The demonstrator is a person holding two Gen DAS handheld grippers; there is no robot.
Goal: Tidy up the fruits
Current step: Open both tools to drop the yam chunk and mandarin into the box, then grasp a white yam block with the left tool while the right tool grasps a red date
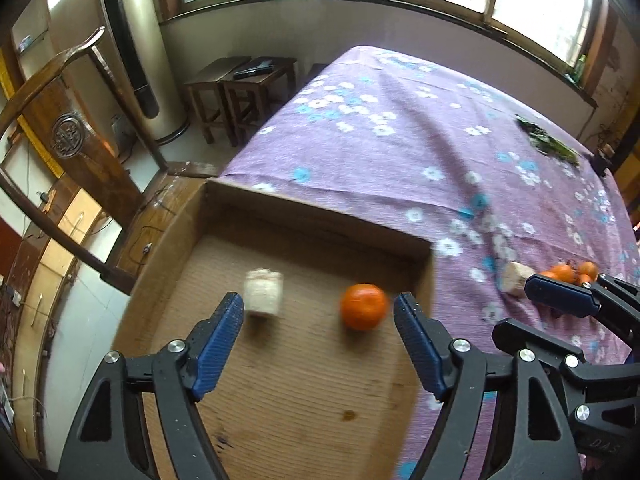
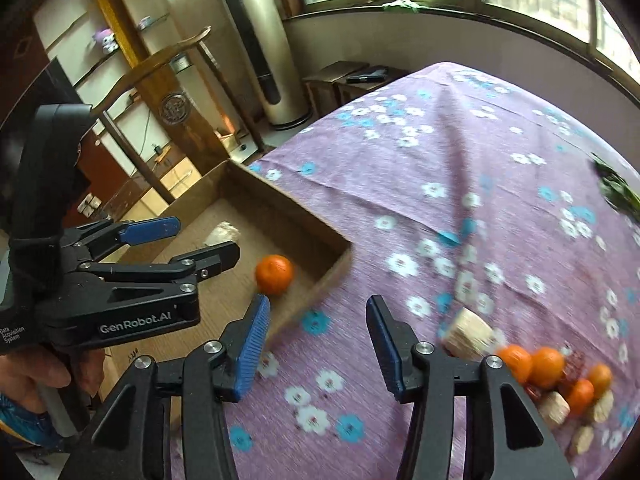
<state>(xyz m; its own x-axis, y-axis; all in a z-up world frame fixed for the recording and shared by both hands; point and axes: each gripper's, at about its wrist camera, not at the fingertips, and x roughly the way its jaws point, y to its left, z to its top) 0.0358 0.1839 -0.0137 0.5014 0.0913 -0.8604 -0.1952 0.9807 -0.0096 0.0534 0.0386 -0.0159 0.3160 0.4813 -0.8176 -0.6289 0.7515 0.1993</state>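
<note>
The left tool (image 1: 319,312) hangs over the shallow cardboard box (image 1: 320,216) with its blue pads spread wide and nothing between them. The right tool (image 2: 318,320) is likewise apart and empty, poised over the purple flowered cloth of the surface (image 2: 460,152), just right of the box's near corner.

Two things already lie on the box floor: a mandarin (image 1: 363,306) toward the right wall and a pale cut chunk (image 1: 263,292), possibly sugarcane, to its left, the two well apart. The rest waits on the cloth at the near right: a cluster of mandarins (image 2: 546,366) with more pale chunks among them, one chunk (image 2: 468,334) lying just left of the pile. Small dark red pieces sit in the pile too; they are too blurred to name.

A mandarin should be light, round and soft-skinned, so it may roll off the pads or bruise under a hard squeeze; closing across its widest middle with gentle pressure looks safest. The pale chunks look stiff and fibrous, likely firmer to pinch, best taken across their curved sides instead of the cut ends. Fruits touching each other in the pile may get nudged when one is lifted.
</note>
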